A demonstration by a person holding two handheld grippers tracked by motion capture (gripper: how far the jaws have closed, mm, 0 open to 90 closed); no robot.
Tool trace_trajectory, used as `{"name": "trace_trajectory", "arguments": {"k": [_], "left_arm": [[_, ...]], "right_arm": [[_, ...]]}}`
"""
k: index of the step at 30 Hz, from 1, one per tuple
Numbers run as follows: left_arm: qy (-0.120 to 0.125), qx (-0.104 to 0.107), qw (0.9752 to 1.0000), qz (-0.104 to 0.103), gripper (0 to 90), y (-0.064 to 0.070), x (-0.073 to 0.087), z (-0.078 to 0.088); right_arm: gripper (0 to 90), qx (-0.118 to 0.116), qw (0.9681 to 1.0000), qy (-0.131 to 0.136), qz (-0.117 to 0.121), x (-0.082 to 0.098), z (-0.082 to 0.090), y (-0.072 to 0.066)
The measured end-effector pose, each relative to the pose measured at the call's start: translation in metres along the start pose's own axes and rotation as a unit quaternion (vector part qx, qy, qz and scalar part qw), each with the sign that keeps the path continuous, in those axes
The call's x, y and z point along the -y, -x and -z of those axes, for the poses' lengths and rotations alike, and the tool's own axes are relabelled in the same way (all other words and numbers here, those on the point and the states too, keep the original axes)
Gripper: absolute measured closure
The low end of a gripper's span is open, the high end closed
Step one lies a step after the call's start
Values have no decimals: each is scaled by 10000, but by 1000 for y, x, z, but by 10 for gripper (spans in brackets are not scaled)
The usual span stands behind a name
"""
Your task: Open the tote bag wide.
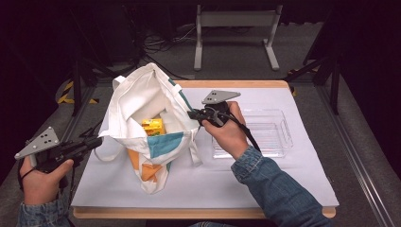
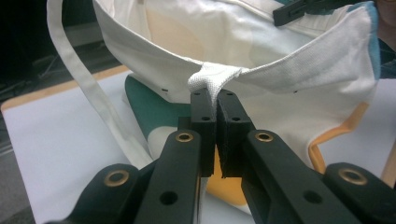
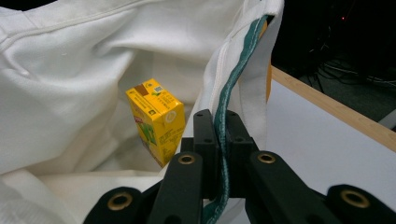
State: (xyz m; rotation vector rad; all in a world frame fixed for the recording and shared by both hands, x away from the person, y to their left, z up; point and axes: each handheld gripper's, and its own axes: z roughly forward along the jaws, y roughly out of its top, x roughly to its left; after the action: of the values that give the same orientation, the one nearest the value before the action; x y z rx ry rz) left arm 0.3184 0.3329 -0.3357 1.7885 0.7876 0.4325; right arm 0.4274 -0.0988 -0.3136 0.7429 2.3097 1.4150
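A white tote bag (image 1: 142,118) with teal and orange patches lies open on the white mat. Inside it rests a yellow drink carton (image 1: 152,126), also seen as the carton (image 3: 156,119) in the right gripper view. My left gripper (image 1: 97,141) at the bag's left side is shut on the bag's rim, where white cloth (image 2: 212,79) bunches between the pads. My right gripper (image 1: 193,114) is shut on the opposite rim, its jaws pinching the teal-edged hem (image 3: 223,126). The bag's mouth is held apart between the two grippers.
A clear plastic tray (image 1: 272,135) sits on the mat to the right of the right hand. A loose bag strap (image 1: 195,151) hangs over the mat in front. The wooden table edge (image 1: 236,83) runs behind; a metal stand (image 1: 236,21) stands on the floor beyond.
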Motion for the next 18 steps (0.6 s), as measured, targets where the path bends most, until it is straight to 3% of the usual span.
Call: {"name": "trace_trajectory", "arguments": {"k": [1, 3, 7, 9, 12, 14, 18], "left_arm": [[-342, 68, 9994, 11, 875, -1, 2, -4], [-559, 113, 9984, -22, 874, 0, 3, -8], [-471, 136, 9988, 19, 820, 0, 2, -8], [-315, 80, 9994, 128, 726, 0, 0, -5], [-4, -102, 9995, 299, 538, -2, -3, 2], [253, -243, 9983, 465, 473, -4, -7, 3], [248, -550, 9967, 549, 360, -2, -18, -12]], "right_arm": [[861, 8, 10000, -9, -26, 5, 2, 0], [862, 21, 10000, -34, -33, 9, 2, 0], [862, 2, 10000, -31, -29, 12, 1, 0], [862, -7, 10000, -20, 2, 12, 1, -2], [862, -1, 10000, -12, 46, 11, 1, -4], [862, -15, 10000, -21, 54, 11, 1, -6], [862, -36, 9999, -29, 105, 10, -1, -10]]}}
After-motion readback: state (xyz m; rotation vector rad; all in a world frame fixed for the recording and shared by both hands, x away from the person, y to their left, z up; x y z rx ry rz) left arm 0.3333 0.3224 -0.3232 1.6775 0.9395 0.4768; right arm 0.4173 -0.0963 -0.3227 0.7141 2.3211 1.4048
